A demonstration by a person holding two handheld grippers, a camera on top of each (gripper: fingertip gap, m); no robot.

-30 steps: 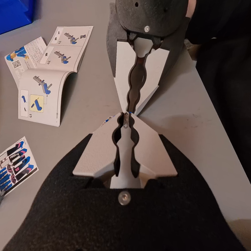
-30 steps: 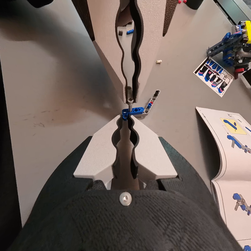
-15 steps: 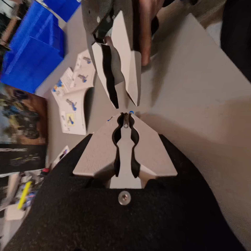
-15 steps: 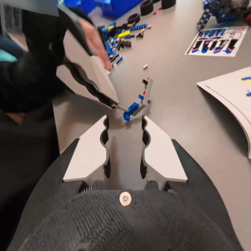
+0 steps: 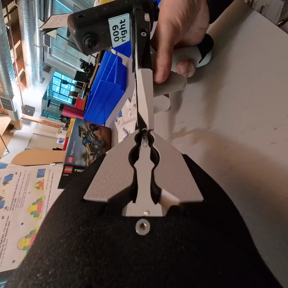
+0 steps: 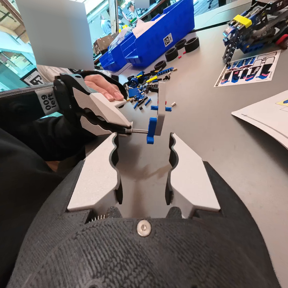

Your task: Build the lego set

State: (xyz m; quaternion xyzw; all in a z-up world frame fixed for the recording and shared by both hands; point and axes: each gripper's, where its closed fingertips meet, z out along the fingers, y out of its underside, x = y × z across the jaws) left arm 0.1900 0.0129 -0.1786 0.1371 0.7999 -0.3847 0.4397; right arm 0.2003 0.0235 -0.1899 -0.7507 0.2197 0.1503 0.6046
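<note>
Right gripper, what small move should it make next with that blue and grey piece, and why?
Probably ease the right gripper forward and close on the blue and grey subassembly. It is open, and the piece hangs just ahead, carried only by the thin axle pinched in the left gripper.

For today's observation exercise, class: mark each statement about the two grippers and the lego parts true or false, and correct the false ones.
1. The left gripper is shut on the grey axle. True.
2. The right gripper grips the blue piece. False: its fingers stand open, and the piece hangs between their tips.
3. The grey beam lies flat on the table. False: it is held up in the air, joined to the blue piece on the axle.
4. Loose black tyres lie by the blue bin. True.
5. The sticker sheet lies inside the bin. False: it lies on the table.
</note>
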